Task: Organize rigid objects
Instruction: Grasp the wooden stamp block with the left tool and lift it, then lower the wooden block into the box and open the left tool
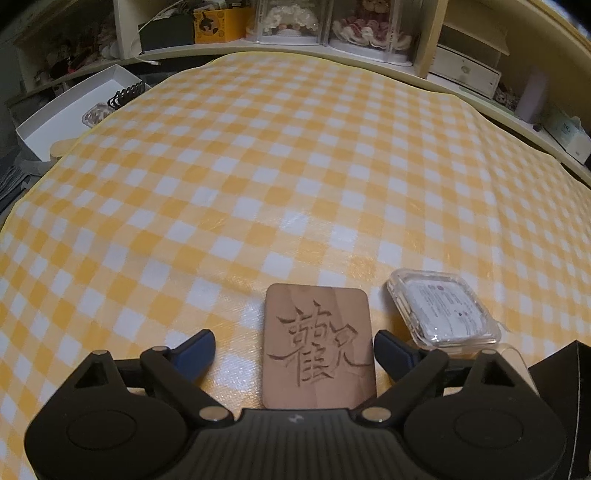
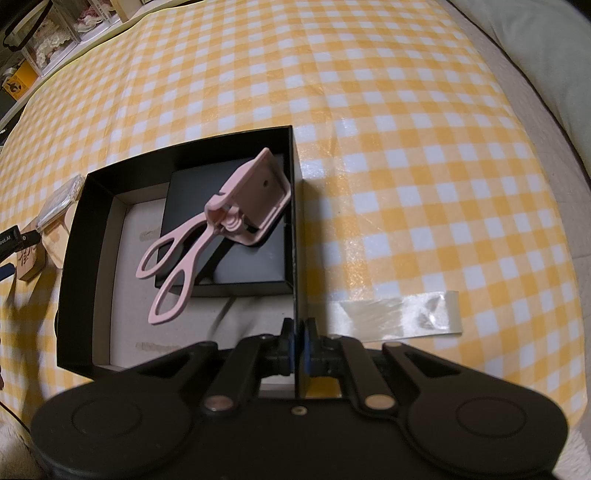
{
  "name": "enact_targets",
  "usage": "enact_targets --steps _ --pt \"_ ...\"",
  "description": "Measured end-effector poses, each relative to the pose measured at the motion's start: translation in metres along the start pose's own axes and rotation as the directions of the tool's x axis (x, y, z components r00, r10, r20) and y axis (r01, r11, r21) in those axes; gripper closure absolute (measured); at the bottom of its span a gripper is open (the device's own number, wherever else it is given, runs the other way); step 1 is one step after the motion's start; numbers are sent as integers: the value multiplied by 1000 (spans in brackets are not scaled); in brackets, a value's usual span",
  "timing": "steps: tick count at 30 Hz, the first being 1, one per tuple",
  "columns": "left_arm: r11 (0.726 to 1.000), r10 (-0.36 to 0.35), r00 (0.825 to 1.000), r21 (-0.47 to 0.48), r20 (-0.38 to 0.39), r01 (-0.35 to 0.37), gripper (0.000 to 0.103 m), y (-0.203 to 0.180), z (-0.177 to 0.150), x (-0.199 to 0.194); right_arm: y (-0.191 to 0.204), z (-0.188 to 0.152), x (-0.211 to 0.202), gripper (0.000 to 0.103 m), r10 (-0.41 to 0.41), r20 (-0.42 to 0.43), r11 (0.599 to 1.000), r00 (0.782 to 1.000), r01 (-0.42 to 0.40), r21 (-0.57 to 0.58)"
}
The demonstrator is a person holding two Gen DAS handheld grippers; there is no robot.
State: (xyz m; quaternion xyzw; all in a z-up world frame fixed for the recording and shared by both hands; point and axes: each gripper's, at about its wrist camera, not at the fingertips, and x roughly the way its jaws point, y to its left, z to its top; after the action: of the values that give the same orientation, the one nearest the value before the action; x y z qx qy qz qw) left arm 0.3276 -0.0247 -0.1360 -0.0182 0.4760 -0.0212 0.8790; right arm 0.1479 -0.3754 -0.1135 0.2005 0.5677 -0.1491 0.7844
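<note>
A wooden plaque (image 1: 318, 347) carved with a character lies flat on the checked cloth, between the fingers of my open left gripper (image 1: 295, 349); the fingers do not touch it. A clear plastic case (image 1: 443, 310) lies just right of it. My right gripper (image 2: 297, 343) is shut on the right wall of an open black box (image 2: 295, 221). Inside the box a pink eyelash curler (image 2: 218, 225) rests on a smaller black box (image 2: 251, 258). The plaque (image 2: 31, 258) and clear case (image 2: 59, 199) also show at the left of the right wrist view.
A yellow-and-white checked cloth (image 1: 295, 166) covers the table. A white box (image 1: 70, 110) with small items sits at the far left edge. Shelves with boxes and ornaments (image 1: 295, 18) line the back. A strip of clear tape (image 2: 399, 314) lies on the cloth right of the black box.
</note>
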Motion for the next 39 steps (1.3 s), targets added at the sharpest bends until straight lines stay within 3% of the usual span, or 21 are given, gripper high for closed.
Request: enact_targets --steps 3,7,9,16,23,30,35,39 --pt "999 -5 1000 35 0 5 12 -5 0 2 0 0 0 97 1 0 1000 1000 -1 1" --pt "998 20 1000 56 -18 -18 21 -9 -1 7 0 0 0 97 0 0 1000 1000 0 0" --pt "998 12 1000 67 -14 -11 36 -12 -1 5 0 0 0 97 0 0 1000 1000 0 0" --pt "1000 12 1000 -24 4 -12 38 -8 2 -13 1 0 0 97 0 0 1000 1000 0 1" --pt "988 -157 983 26 98 155 38 -48 5 -62 0 0 0 98 -1 0 1000 1000 1 -1" --pt "934 -332 942 153 44 322 38 -112 -24 -95 0 0 0 98 -1 0 1000 1000 1 -2" --pt "905 -377 926 210 -2 369 38 -144 -46 -104 0 0 1 98 -2 0 1000 1000 2 -3" --pt "904 -371 929 225 -10 364 38 -162 -55 -97 1 0 1 98 -5 0 1000 1000 5 -6"
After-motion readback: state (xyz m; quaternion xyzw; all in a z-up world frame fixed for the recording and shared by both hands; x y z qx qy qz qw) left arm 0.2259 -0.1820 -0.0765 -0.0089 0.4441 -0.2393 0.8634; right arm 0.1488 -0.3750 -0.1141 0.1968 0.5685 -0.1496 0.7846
